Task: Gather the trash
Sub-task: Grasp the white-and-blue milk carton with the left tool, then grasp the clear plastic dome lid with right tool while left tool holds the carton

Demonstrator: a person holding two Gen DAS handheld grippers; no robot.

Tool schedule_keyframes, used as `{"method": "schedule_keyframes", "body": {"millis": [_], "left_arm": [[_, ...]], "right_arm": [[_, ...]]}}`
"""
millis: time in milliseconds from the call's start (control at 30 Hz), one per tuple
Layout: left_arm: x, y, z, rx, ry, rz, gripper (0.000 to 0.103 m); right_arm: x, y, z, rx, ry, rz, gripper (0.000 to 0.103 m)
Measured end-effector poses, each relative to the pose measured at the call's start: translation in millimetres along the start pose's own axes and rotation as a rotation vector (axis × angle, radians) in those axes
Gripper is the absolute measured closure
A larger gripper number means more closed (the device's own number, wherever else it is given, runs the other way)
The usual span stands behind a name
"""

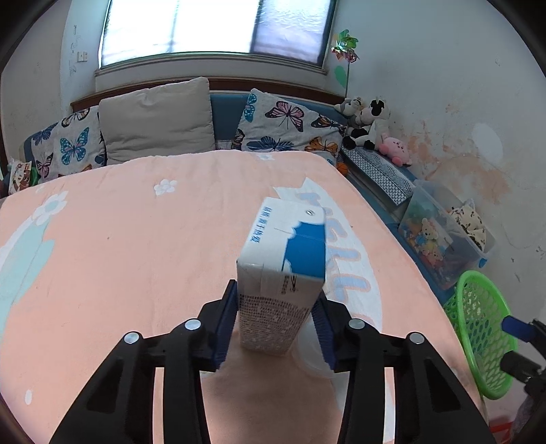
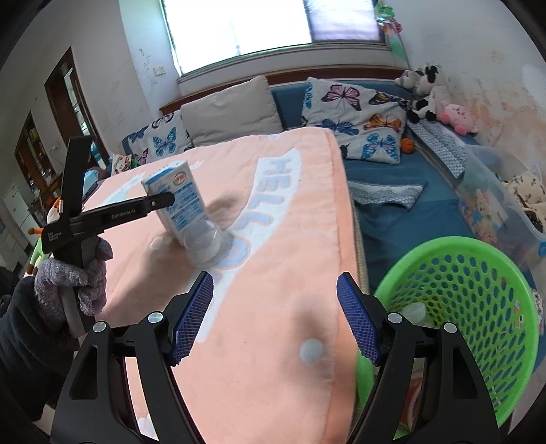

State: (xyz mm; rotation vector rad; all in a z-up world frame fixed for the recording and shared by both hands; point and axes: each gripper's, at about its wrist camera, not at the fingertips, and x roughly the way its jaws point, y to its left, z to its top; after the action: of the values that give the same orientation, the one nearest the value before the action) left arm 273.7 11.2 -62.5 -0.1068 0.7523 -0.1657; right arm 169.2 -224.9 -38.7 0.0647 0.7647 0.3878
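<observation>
The carton (image 1: 281,273) stands upright on the bed (image 1: 136,256), towards its right edge, long axis vertical, with the left gripper (image 1: 274,321) clamped on its two sides low down. A clear cup (image 2: 204,244) touches its base on the near side. The basket (image 2: 457,307) sits off the bed's right edge, nearer the right gripper (image 2: 274,317), which hovers empty, jaws wide, angled downward.

Black hand-held gripper (image 2: 273,317), blue pads, grey glove (image 2: 73,278)

Bright window (image 1: 211,27) above pillow-lined bed (image 1: 136,256).
</observation>
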Motion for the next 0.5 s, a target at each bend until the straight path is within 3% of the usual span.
{"method": "schedule_keyframes", "body": {"millis": [500], "left_arm": [[-36, 23, -3, -0.019, -0.052, 0.012, 0.064]], "right_arm": [[60, 41, 18, -0.063, 0.067, 0.102, 0.028]]}}
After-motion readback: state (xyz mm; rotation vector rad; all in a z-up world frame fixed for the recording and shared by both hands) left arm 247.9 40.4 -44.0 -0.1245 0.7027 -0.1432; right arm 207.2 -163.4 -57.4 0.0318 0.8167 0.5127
